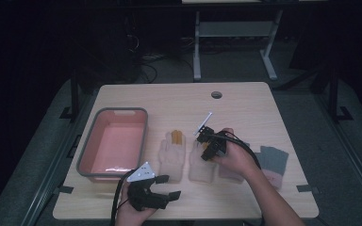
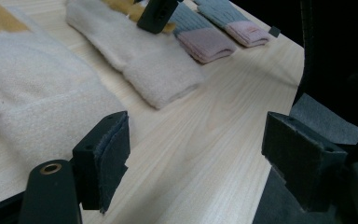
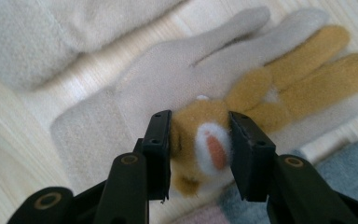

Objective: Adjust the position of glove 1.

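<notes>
Two cream gloves lie side by side mid-table, the left one (image 1: 172,153) and the right one (image 1: 201,167), each with a tan plush animal patch on its back. My right gripper (image 1: 209,148) points down onto the right glove (image 3: 168,70). Its jaws (image 3: 199,149) pinch the raised tan face with a white muzzle, and both pads press into the plush. The tan ears (image 3: 303,56) stretch along the glove's fingers. My left gripper (image 1: 167,186) hovers near the front edge, open (image 2: 196,158) with bare tabletop between its jaws and the left glove (image 2: 28,93) just beyond.
A pink basin (image 1: 143,132) with a grey rim stands at the left. A pair of grey gloves with pink cuffs (image 1: 273,162) lies to the right, partly under the person's right hand. A cable hole (image 1: 216,94) is near the far edge.
</notes>
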Demonstrator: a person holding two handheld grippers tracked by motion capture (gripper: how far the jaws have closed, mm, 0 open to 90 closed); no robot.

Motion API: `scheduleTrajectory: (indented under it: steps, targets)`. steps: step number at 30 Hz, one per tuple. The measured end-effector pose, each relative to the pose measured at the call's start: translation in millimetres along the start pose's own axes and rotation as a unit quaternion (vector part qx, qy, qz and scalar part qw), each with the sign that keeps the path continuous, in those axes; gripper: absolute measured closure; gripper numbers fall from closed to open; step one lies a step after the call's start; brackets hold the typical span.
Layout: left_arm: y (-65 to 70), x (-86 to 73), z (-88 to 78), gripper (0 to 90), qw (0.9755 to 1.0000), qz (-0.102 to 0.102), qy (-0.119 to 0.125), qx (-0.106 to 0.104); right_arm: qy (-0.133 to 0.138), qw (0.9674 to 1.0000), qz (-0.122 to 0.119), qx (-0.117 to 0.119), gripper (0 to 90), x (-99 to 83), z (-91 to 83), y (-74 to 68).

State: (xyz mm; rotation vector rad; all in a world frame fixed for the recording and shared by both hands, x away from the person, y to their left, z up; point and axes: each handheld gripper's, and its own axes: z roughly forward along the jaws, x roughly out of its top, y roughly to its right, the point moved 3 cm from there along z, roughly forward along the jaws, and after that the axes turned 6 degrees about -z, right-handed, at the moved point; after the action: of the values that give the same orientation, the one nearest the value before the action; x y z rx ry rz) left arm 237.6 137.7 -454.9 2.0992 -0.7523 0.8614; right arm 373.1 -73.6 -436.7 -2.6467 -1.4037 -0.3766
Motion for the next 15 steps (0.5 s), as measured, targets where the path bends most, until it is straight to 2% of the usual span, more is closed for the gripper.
scheduleTrajectory:
  steps: [5, 12, 13, 15]
  targets:
    - [1.4, 0.4, -0.2, 23.6, 1.0, -0.001, 0.005, -0.003, 0.001, 1.0, -0.005, -0.003, 61.7, 0.9, -7.9, -1.7]
    - [1.8, 0.4, -0.3, 23.7, 1.0, 0.001, 0.009, 0.0, 0.014, 0.9996, -0.019, -0.014, 61.8, 7.4, -30.0, -7.7]
    - [1.0, 0.4, -0.8, 23.7, 1.0, 0.006, 0.007, 0.002, 0.017, 0.9996, -0.02, -0.013, 61.7, 8.4, -32.4, -8.3]
    - [1.8, 0.2, -1.1, 23.6, 1.0, 0.003, 0.008, 0.002, 0.02, 0.9994, -0.024, -0.016, 61.7, 10.9, -36.4, -9.8]
